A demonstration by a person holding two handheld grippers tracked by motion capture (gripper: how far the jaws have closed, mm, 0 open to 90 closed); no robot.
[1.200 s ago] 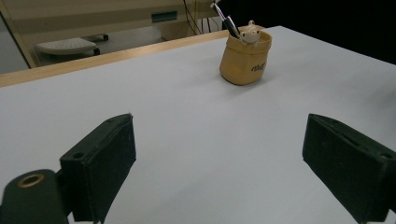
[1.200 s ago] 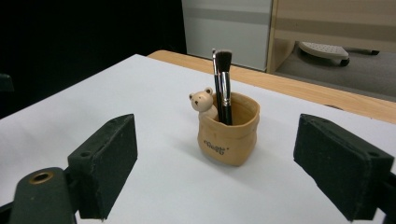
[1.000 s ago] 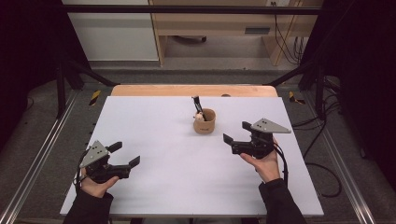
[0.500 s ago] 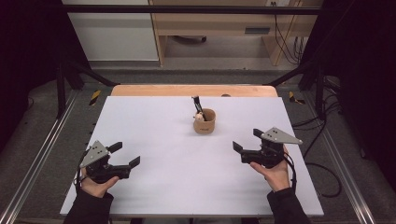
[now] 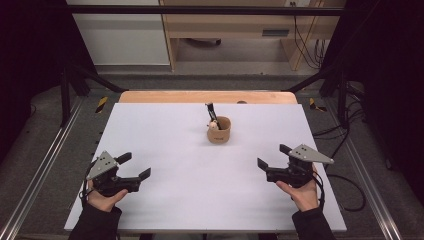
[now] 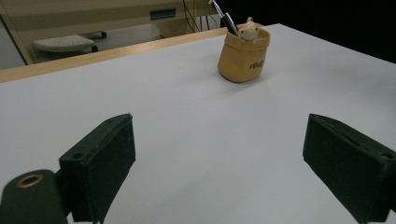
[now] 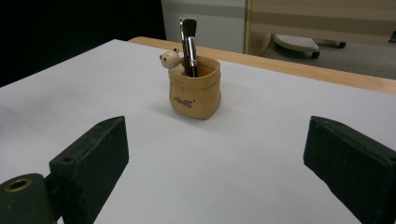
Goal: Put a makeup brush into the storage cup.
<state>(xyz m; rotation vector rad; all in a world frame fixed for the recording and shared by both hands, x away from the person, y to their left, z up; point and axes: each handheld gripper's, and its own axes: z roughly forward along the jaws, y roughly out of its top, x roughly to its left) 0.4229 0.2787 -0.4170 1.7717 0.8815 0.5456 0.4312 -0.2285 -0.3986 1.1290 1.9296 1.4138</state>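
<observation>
A small tan pouch-shaped holder (image 5: 219,132) stands on the white table (image 5: 165,130) past its middle, with a black makeup brush (image 5: 212,114) upright in it and a little bear figure (image 7: 170,60) at its rim. My left gripper (image 5: 135,165) rests low near the front left, open, with nothing between its jaws. My right gripper (image 5: 272,156) is at the front right, open and holding nothing; its jaws have just been opening a little wider. Both point toward the holder (image 6: 243,58), which stands well beyond the jaws. In the right gripper view the holder (image 7: 195,91) shows the brush (image 7: 189,44) plainly.
A wooden strip (image 5: 165,96) runs along the table's far edge. Metal rails (image 5: 45,165) flank the table, and cables (image 5: 340,135) lie on the floor at the right. A cabinet and a shelf unit (image 5: 225,25) stand behind.
My right gripper has moved to the right and back toward the person, away from the holder, sinking slightly. The left gripper has stayed where it was.
</observation>
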